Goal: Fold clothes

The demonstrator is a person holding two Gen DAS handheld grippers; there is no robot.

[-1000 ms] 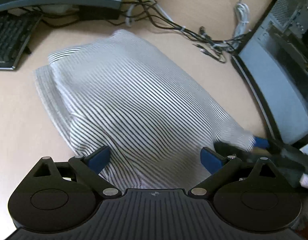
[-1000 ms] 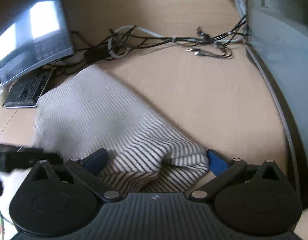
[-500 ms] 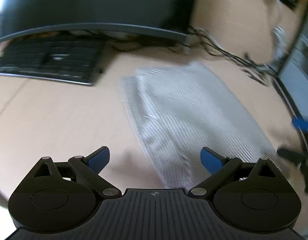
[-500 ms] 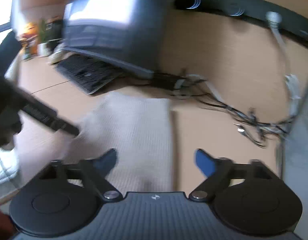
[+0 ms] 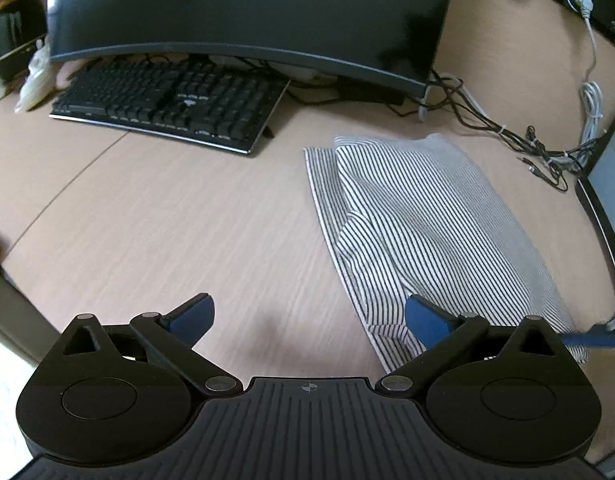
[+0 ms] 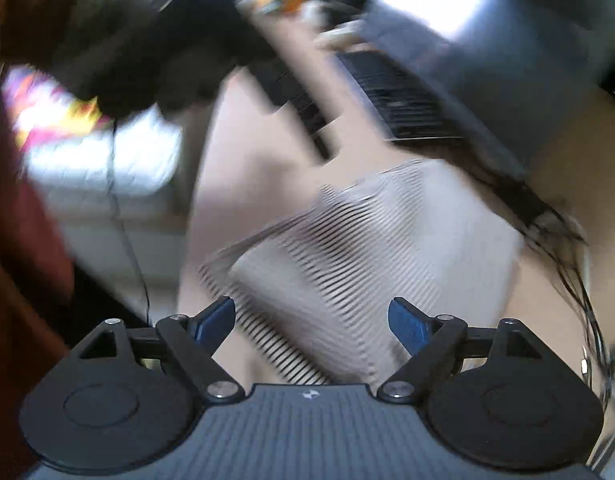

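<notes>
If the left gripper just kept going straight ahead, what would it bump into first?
Probably the bare wooden desk, since the open left gripper tilts down at it. Farther along sits the black keyboard. The striped shirt lies off to its right side. Depth is hard to judge.

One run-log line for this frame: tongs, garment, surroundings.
left tongs: open, empty | right tongs: open, empty, view blurred | striped garment: folded on desk | keyboard, monitor behind

Left gripper (image 5: 309,318) is hovering over the wooden desk (image 5: 167,232), jaws spread wide; the striped garment (image 5: 419,224) is lying folded beside a black keyboard (image 5: 167,100).
</notes>
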